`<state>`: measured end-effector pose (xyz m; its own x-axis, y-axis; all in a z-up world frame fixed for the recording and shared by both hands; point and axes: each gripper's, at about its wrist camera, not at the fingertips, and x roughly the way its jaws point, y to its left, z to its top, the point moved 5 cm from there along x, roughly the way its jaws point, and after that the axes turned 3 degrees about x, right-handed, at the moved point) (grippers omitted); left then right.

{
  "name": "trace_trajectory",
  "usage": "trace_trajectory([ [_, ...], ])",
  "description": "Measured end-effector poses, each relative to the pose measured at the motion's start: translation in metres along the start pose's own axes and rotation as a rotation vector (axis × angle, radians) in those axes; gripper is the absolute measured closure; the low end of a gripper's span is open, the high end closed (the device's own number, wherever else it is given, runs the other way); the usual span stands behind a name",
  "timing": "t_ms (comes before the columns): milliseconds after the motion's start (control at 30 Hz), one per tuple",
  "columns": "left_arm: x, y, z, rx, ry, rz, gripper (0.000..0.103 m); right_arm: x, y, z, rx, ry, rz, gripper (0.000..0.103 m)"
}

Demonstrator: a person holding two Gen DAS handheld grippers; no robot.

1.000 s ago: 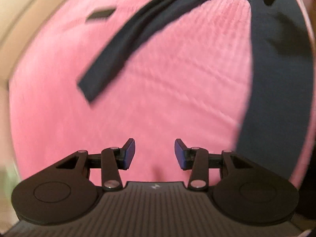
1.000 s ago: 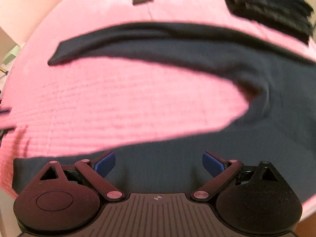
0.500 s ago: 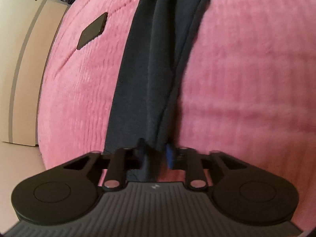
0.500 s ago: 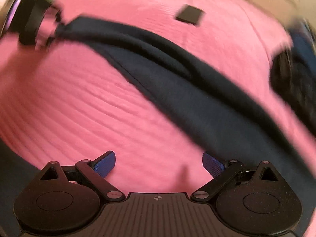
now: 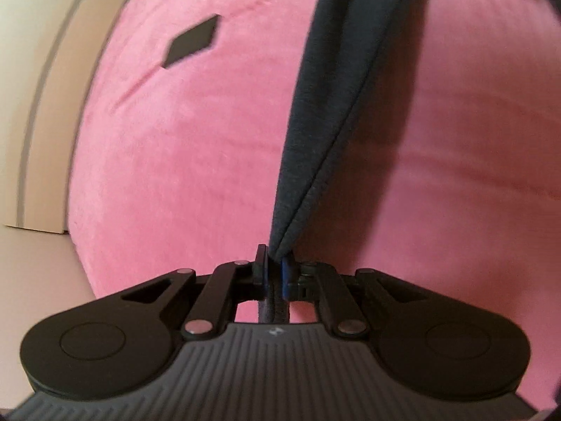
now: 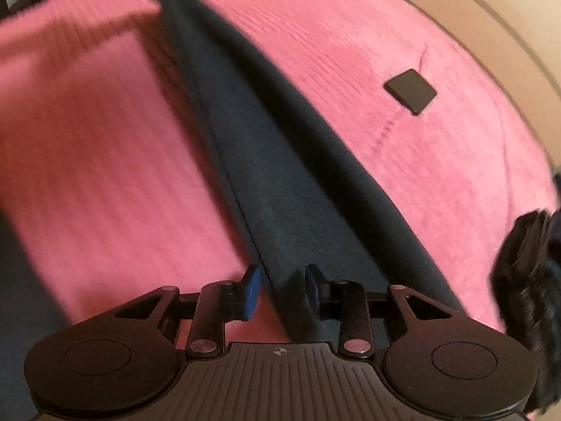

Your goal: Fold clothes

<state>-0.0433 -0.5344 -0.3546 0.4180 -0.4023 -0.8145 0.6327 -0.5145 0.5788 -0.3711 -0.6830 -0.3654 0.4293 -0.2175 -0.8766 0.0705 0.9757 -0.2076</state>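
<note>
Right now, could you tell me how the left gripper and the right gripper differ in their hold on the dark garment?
The left gripper is shut tight on a thin, bunched end of the dark garment; the right gripper has a visible gap between its fingers, with a thicker folded edge between them, not clearly clamped. Both are over the pink blanket, at opposite ends of the same garment.

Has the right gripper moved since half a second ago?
Yes. The right gripper has come onto the dark garment; the black square has shifted rightward.

Warm, dim indoor light. The garment (image 5: 326, 98) throws a soft shadow to its right on the pink cover (image 5: 182, 161). Both views bulge at the edges; the right wrist view is motion-blurred.
</note>
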Motion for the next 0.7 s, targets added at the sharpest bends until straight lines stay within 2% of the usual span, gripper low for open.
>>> trace_trajectory([
  [100, 0.005, -0.034, -0.007, 0.014, 0.037, -0.085, 0.097, -0.002, 0.007, -0.006, 0.066, 0.022, 0.031, 0.070],
  [133, 0.007, -0.043, -0.007, 0.016, 0.046, -0.119, 0.096, -0.001, 0.007, -0.006, 0.095, 0.031, 0.035, 0.066],
  [167, 0.009, -0.051, -0.007, 0.014, 0.053, -0.149, 0.094, -0.002, 0.006, -0.005, 0.115, 0.034, 0.031, 0.049],
  [200, 0.008, -0.055, -0.008, 0.004, 0.054, -0.172, 0.092, -0.004, 0.005, -0.004, 0.136, 0.034, 0.026, 0.027],
  [233, 0.005, -0.053, -0.010, -0.026, 0.048, -0.187, 0.089, -0.009, 0.005, -0.004, 0.155, 0.020, 0.021, 0.023],
  [333, -0.006, -0.036, -0.019, -0.148, 0.027, -0.224, 0.084, -0.014, -0.001, -0.003, 0.193, 0.011, 0.024, 0.023],
  [400, 0.004, -0.023, -0.020, -0.216, 0.018, -0.232, 0.078, -0.016, -0.007, -0.001, 0.231, 0.006, 0.023, 0.023],
  [533, 0.033, 0.006, -0.022, -0.347, 0.002, -0.239, 0.076, -0.009, -0.041, 0.000, 0.434, 0.013, 0.019, 0.023],
  [700, 0.069, 0.041, -0.023, -0.510, -0.019, -0.247, 0.074, 0.002, -0.106, -0.013, 0.683, 0.045, -0.060, 0.023],
])
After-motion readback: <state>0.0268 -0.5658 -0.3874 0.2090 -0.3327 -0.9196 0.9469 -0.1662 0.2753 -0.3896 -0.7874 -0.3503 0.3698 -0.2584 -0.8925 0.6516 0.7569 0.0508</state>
